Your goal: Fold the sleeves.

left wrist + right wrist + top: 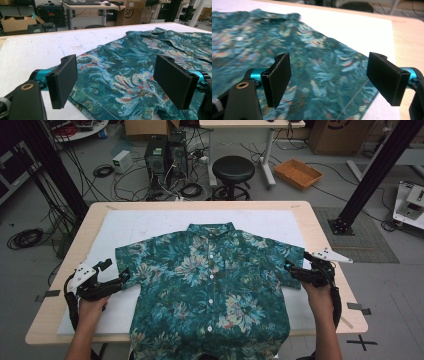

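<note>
A teal floral short-sleeved shirt [210,285] lies flat and buttoned on a white mat [150,225], collar away from me, its hem hanging over the near table edge. My left gripper [120,279] is open at the end of the shirt's left sleeve [120,82], whose cloth lies between and beyond the two jaws. My right gripper [290,270] is open at the right sleeve [324,77], its jaws standing wide apart over the cloth. Neither gripper holds the fabric.
The mat covers most of a light wooden table [325,245]. Beyond the table stand a black stool [233,170], computer towers with cables [165,155], an orange basket [298,173] and black frame posts [372,175].
</note>
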### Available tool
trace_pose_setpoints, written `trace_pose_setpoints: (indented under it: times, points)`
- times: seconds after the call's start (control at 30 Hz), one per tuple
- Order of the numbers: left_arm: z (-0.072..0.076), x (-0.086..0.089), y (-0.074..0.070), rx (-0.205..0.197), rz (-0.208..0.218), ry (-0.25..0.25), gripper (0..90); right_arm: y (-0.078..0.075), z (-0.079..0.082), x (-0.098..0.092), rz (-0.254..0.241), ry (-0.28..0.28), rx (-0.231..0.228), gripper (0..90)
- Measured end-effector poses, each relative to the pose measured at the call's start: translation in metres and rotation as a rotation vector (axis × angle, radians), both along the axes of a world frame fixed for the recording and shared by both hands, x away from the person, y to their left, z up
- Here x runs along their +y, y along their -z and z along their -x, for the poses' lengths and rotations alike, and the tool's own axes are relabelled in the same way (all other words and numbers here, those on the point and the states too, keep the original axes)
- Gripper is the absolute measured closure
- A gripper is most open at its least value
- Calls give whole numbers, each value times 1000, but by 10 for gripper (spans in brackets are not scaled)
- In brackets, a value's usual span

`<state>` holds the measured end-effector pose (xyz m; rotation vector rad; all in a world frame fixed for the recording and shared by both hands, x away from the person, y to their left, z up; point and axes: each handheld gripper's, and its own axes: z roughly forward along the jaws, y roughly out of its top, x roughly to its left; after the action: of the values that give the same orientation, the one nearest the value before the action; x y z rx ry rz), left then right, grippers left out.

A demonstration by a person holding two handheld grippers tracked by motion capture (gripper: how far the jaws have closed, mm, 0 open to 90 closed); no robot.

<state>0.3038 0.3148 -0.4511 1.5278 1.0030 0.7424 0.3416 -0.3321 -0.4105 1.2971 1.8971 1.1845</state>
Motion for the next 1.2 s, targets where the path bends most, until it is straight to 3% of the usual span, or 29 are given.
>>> trace_pose_setpoints:
  times: [0.17, 0.37, 0.5, 0.7, 0.87, 1.07, 1.2]
  points:
    - [0, 0, 0, 1, 0, 0, 197, 3, -14, -3, 20, 67, 51, 200]
    - [0, -1, 0, -1, -9, -3, 197, 11, -32, -9, 38, 132, 178, 286]
    - [-1, -1, 0, 5, -10, -3, 197, 17, -40, -7, 102, 152, 262, 290]
    - [0, -2, 0, 4, -20, -5, 197, 24, -49, -6, 162, 208, 288, 355]
    - [0, -2, 0, 5, -17, -5, 197, 29, -52, -8, 151, 237, 324, 407]
    - [0, -2, 0, 6, -23, -3, 197, 30, -52, -7, 147, 195, 323, 563]
    - [0, -3, 0, 6, -25, -5, 197, 30, -51, -4, 157, 147, 309, 750]
